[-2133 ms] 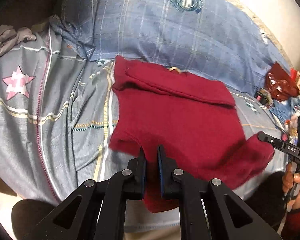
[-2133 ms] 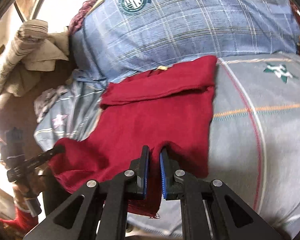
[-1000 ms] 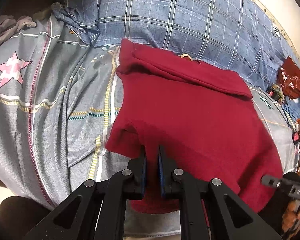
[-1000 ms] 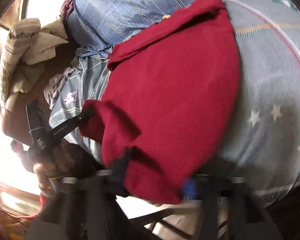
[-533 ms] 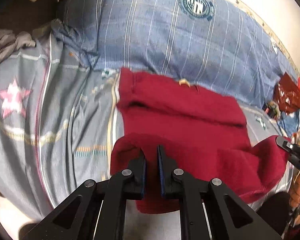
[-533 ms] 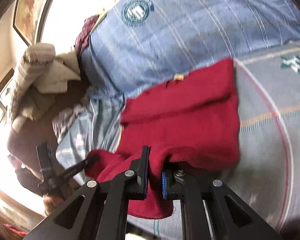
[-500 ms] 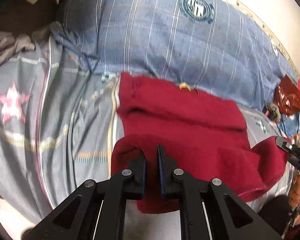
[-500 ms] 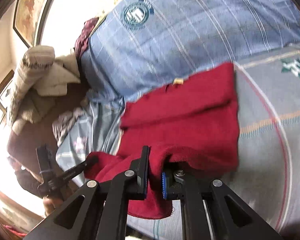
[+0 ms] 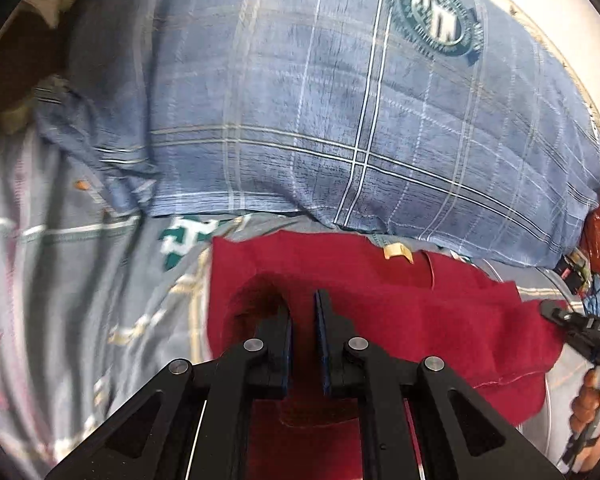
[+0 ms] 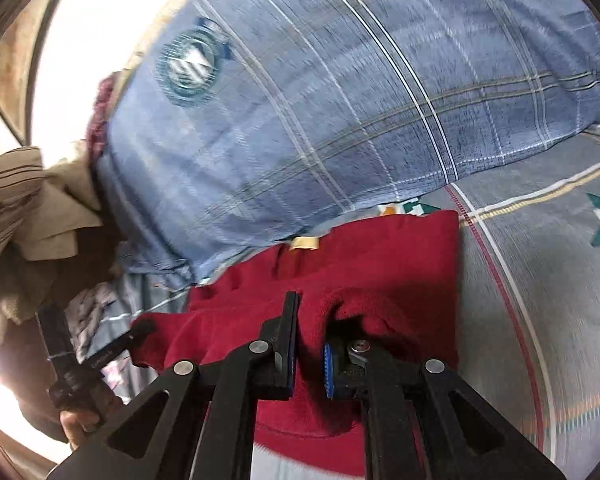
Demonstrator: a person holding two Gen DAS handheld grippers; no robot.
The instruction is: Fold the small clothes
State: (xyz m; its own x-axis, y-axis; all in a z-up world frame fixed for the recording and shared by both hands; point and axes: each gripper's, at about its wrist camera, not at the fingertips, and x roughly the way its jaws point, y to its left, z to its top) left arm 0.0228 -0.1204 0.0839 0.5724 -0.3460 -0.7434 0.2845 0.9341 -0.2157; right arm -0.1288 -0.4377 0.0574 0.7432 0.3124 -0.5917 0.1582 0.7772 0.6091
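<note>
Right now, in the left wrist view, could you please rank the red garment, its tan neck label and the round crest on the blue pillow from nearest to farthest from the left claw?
From the left claw:
1. Red garment, pinched in it.
2. Tan neck label, ahead, slightly right.
3. Round crest on the blue pillow, far top right.

I saw a dark red garment (image 9: 380,304) at six o'clock, a blue plaid pillow (image 9: 340,120) at twelve, on grey star-print bedding (image 10: 548,280).

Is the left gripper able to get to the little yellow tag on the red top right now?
Probably not yet. The left gripper is shut on the red top, with folded cloth bunched between its fingers. The yellow tag lies uncovered just ahead by the blue pillow, but the gripper would likely have to let go first.
</note>
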